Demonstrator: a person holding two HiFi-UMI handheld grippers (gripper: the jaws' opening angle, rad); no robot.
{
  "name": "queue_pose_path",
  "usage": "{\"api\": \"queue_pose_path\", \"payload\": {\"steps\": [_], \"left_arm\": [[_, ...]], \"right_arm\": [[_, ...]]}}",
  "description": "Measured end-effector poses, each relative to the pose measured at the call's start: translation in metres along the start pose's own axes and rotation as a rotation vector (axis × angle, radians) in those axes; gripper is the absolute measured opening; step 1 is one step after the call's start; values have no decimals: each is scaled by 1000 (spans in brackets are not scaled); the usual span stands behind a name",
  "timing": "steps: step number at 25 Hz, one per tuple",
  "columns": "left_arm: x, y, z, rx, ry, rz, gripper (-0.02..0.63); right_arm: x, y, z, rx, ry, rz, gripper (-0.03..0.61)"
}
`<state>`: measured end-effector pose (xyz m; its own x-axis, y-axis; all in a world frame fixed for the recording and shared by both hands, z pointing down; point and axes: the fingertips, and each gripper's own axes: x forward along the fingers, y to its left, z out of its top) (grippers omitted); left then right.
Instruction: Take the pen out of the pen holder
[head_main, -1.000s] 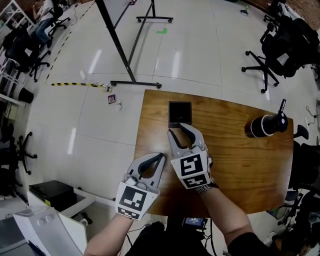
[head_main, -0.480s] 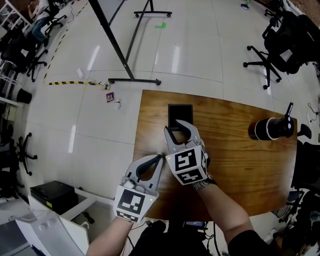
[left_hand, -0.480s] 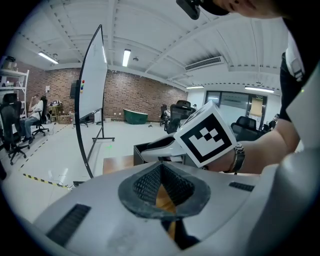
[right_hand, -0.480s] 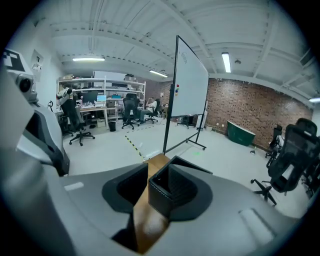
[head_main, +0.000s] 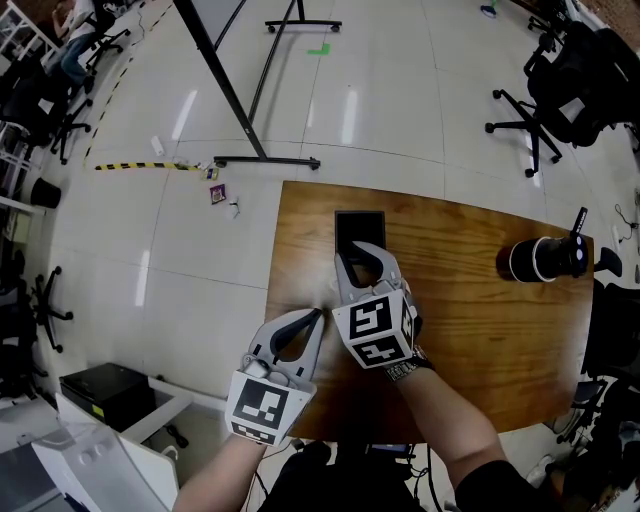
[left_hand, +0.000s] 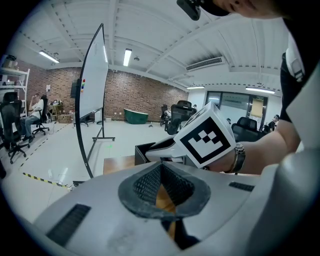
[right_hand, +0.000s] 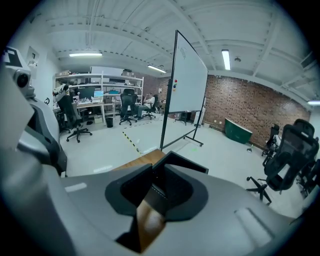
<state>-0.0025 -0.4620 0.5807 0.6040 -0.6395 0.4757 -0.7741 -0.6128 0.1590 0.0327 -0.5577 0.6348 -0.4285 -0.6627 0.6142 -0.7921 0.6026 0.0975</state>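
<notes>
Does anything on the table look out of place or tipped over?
Possibly. The black round container near the table's right edge seems to lie on its side, though the wide lens may only make it lean. The square pen holder stands upright.

The bench (head_main: 470, 330) is a brown wood-grain top with rounded corners. An open-topped square black box (head_main: 359, 228) stands on it, right at the tips of the jaws of the right gripper (head_main: 352, 252), on their far side. A round black cup (head_main: 530, 258) with a pale rim stands well off to the right of those jaws, a dark pen (head_main: 578, 222) sticking up from it. The bench's left edge lies under the jaws of the left gripper (head_main: 318, 316).
</notes>
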Motion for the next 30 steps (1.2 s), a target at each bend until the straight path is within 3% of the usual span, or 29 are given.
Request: {"api": "queue_pose_path", "payload": {"steps": [11, 30], "left_arm": [[-2, -5, 9, -10, 2, -6, 5], [-69, -30, 47, 82, -118, -1, 5]], "right_arm": [[-13, -19, 5, 6, -13, -66, 46], [-102, 1, 62, -35, -149, -147, 44]]}}
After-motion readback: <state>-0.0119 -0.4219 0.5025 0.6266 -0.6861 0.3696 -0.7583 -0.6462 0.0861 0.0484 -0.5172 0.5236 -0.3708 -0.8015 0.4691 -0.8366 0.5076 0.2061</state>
